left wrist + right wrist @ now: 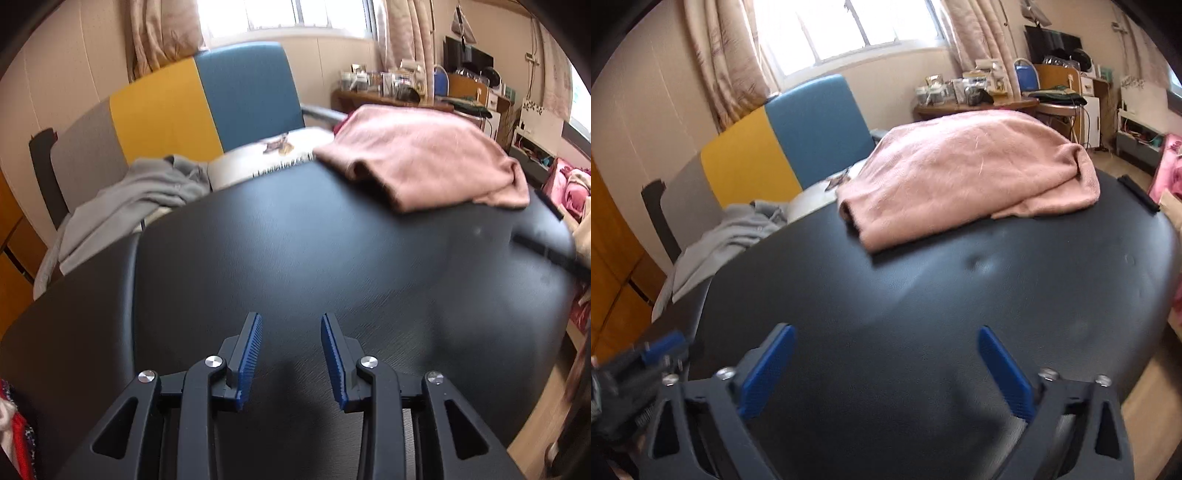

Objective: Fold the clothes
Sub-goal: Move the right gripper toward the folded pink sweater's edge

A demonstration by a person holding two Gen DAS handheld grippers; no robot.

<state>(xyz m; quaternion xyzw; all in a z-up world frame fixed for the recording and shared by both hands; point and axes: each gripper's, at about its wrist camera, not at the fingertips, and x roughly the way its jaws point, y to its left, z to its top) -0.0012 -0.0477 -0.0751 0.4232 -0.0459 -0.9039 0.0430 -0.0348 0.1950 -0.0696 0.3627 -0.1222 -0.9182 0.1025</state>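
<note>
A folded pink garment (424, 158) lies at the far right of the black table (295, 258); it also shows in the right wrist view (967, 170) on the table (923, 314). My left gripper (291, 321) is open and empty above the table's near part, well short of the garment. My right gripper (886, 336) is wide open and empty, also short of the garment. The left gripper shows blurred at the lower left of the right wrist view (646, 354).
A grey garment (122, 210) and a white printed garment (266, 155) lie on the seat beyond the table's far left edge. A yellow and blue seat back (207, 99) stands behind. A cluttered desk (399, 92) is at the back right.
</note>
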